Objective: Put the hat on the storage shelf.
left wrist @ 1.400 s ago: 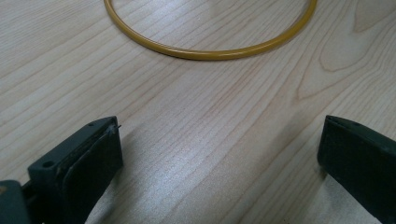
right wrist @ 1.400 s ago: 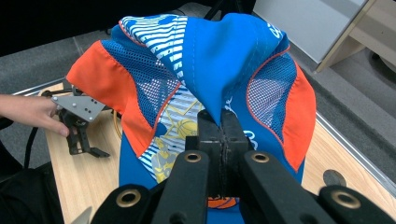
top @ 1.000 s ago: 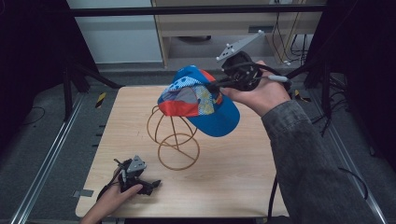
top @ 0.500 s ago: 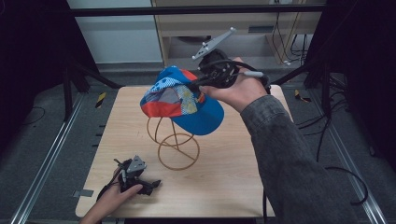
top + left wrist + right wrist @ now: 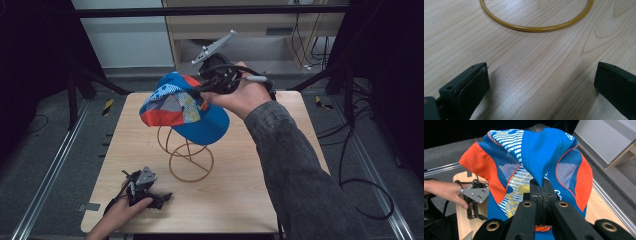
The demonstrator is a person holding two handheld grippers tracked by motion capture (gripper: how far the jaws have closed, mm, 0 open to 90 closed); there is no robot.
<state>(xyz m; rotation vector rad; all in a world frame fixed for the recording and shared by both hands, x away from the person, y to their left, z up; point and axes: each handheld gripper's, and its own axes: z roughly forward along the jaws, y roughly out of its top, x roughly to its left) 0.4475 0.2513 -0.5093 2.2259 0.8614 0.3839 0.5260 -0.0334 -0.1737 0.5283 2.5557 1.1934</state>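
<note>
My right tool (image 5: 196,93) is clenched on the blue and orange cap (image 5: 182,107), its two black jaws pressed together on a fold of the blue fabric where the panels meet (the right gripper view shows the cloth pinched tight between the pads, with mesh and orange panels spreading to either side). I hold the cap in the air above the wire stand (image 5: 186,152), whose upper loops disappear under the cap's brim, so I cannot tell whether the cap touches the wire. The stand's round gold base ring (image 5: 536,23) lies flat on the pale wooden worktop (image 5: 240,200). My left tool (image 5: 141,188) rests low at the near left corner of the worktop, well apart from the cap; its jaws stand wide apart with only bare wood between them, so it is released and grips nothing, and the base ring lies just ahead of it.
</note>
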